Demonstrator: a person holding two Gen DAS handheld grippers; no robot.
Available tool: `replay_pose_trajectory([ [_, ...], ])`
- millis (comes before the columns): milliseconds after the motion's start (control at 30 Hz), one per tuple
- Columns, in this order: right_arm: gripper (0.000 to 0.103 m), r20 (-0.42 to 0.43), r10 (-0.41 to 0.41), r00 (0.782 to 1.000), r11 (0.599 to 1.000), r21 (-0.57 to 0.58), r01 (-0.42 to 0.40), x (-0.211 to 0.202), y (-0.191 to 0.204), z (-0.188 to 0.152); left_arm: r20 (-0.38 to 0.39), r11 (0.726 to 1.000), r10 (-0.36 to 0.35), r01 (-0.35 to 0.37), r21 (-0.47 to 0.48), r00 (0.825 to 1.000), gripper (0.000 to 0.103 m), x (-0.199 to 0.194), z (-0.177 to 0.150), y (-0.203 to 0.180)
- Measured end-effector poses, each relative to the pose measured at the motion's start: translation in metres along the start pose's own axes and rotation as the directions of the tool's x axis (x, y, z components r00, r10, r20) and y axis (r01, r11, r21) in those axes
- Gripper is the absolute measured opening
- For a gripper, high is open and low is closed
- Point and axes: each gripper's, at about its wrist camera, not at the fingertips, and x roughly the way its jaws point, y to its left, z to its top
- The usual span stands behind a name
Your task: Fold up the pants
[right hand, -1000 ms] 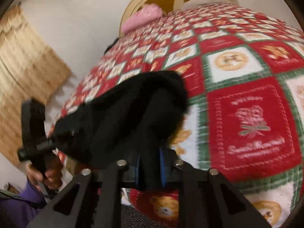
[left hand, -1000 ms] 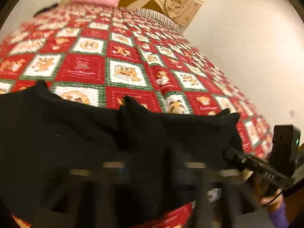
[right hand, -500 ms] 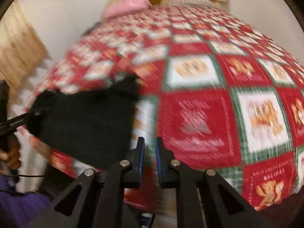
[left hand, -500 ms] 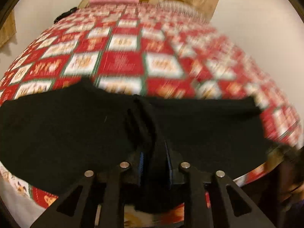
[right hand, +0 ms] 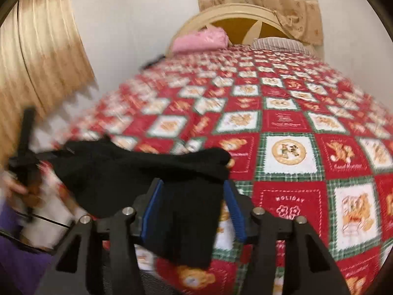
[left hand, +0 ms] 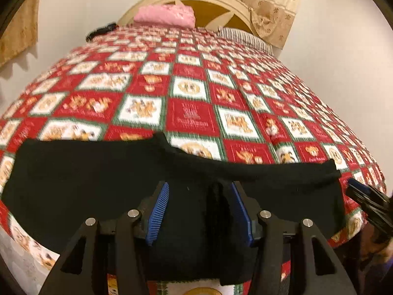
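Pants spread at the bed edge, both tools let go

Pants [left hand: 81,186] lie flat on the quilt [left hand: 191,113] right in front of both tools, near edge hanging off the bed. Left gripper [left hand: 199,211] is spread wide, black cloth between its blue pads but not pinched. Right gripper [right hand: 190,211] is released too, straddling a drooping bit of fabric. My worry: that overhang could drag the whole thing off the bed, or a fingertip could snag a layer and wreck the fold.
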Motion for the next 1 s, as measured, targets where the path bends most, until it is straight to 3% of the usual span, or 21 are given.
replay_pose_trajectory([
  [67, 0.022, -0.025, -0.081, 0.996, 0.996, -0.041, 0.080, 0.011, 0.004, -0.001, -0.011, 1.000, -0.013, 0.013, 0.002, 1.000, 0.054, 0.003, -0.002, -0.002],
  [233, 0.022, -0.034, -0.160, 0.987, 0.984, -0.087, 0.156, 0.029, -0.009, 0.003, -0.077, 0.994, -0.112, 0.112, 0.002, 0.991, 0.054, 0.016, -0.017, -0.021],
  [300, 0.022, -0.044, -0.150, 0.988, 0.985, -0.090, 0.145, 0.033, -0.012, 0.005, -0.084, 0.994, -0.094, 0.098, 0.045, 0.992, 0.054, 0.021, -0.022, -0.032],
  [400, 0.022, -0.046, -0.118, 0.992, 0.991, -0.069, 0.115, 0.036, -0.019, 0.008, -0.093, 0.993, -0.039, 0.049, 0.107, 0.995, 0.054, 0.030, -0.028, -0.045],
  [533, 0.017, -0.050, -0.047, 0.998, 0.999, 0.016, 0.047, 0.041, -0.031, 0.017, -0.078, 0.988, -0.019, 0.031, 0.151, 0.997, 0.064, 0.036, -0.029, -0.052],
  [600, 0.011, -0.061, 0.027, 0.998, 0.994, 0.105, -0.021, 0.049, -0.044, 0.024, -0.073, 0.983, 0.008, 0.006, 0.186, 0.997, 0.067, 0.039, -0.031, -0.057],
  [733, 0.008, -0.057, 0.209, 0.976, 0.939, 0.292, -0.184, 0.066, -0.070, 0.039, -0.060, 0.975, 0.031, -0.017, 0.221, 0.998, 0.072, 0.043, -0.032, -0.062],
  [833, 0.004, -0.100, 0.219, 0.971, 0.934, 0.308, -0.179, 0.087, -0.081, 0.043, -0.064, 0.977, 0.018, -0.004, 0.213, 0.998, 0.072, 0.044, -0.030, -0.059],
  [900, 0.000, -0.080, 0.258, 0.963, 0.900, 0.383, -0.209, 0.094, -0.101, 0.042, -0.071, 0.976, 0.009, 0.006, 0.217, 0.997, 0.072, 0.043, -0.030, -0.058],
  [933, 0.000, -0.062, 0.220, 0.973, 0.896, 0.407, -0.177, 0.089, -0.111, 0.042, -0.075, 0.975, 0.000, 0.017, 0.220, 0.997, 0.072, 0.042, -0.030, -0.057],
  [1000, 0.013, 0.002, 0.199, 0.980, 0.867, 0.467, -0.177, 0.067, -0.131, 0.038, -0.081, 0.977, -0.035, 0.051, 0.207, 0.996, 0.072, 0.039, -0.028, -0.052],
])
